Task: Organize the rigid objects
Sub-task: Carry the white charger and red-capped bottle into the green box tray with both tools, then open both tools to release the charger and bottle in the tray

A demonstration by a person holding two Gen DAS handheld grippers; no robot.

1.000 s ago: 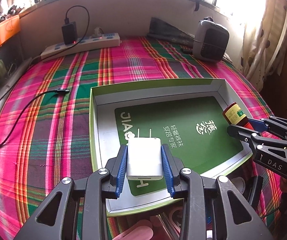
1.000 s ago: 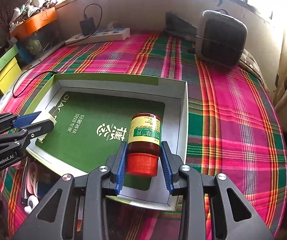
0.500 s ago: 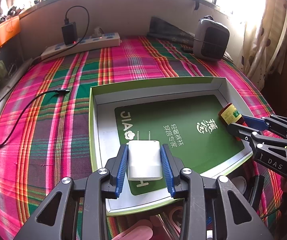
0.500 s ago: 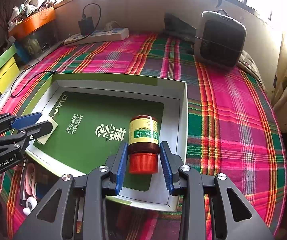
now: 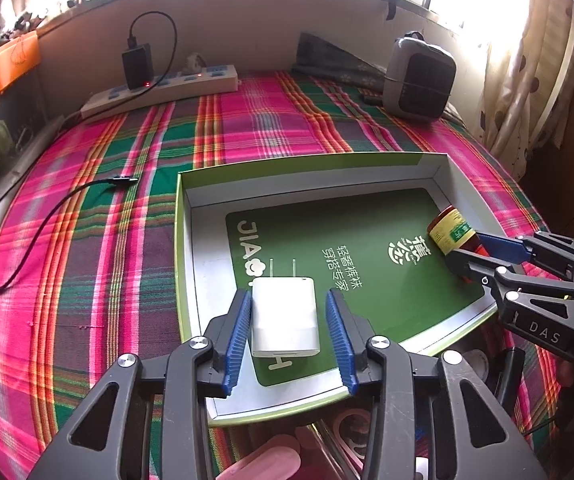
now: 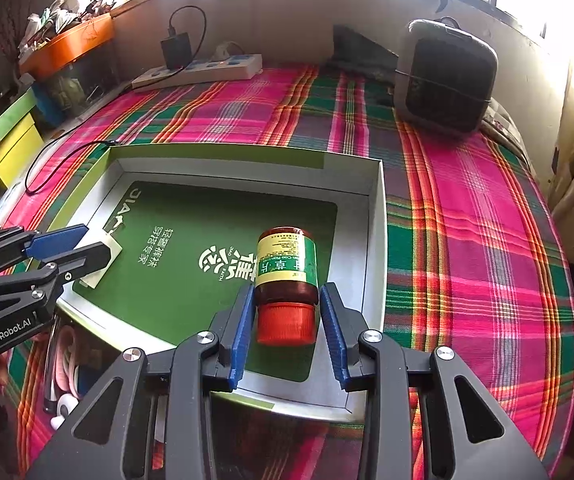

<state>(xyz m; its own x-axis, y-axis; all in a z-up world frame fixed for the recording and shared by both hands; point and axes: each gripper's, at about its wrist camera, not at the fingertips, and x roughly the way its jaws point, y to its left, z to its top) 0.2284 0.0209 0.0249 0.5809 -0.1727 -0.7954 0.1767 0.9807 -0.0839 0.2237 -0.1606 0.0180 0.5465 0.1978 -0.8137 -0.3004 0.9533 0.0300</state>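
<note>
A shallow green-rimmed box lid lies on the plaid cloth, green printed floor up; it also shows in the right wrist view. A white plug charger lies flat on its near-left floor, prongs pointing away. My left gripper straddles it, jaws slightly apart from its sides. A brown bottle with a red cap and yellow-green label lies on its side at the lid's right. My right gripper straddles it with small gaps. The bottle and right gripper show in the left view.
A white power strip with a black adapter sits at the back by the wall. A grey heater stands at the back right. A black cable lies on the cloth at left. A bin of small items sits under the lid's near edge.
Both grippers lowered their objects onto the lid's floor and opened a little. The charger and the bottle now rest in the lid, no longer clamped.
</note>
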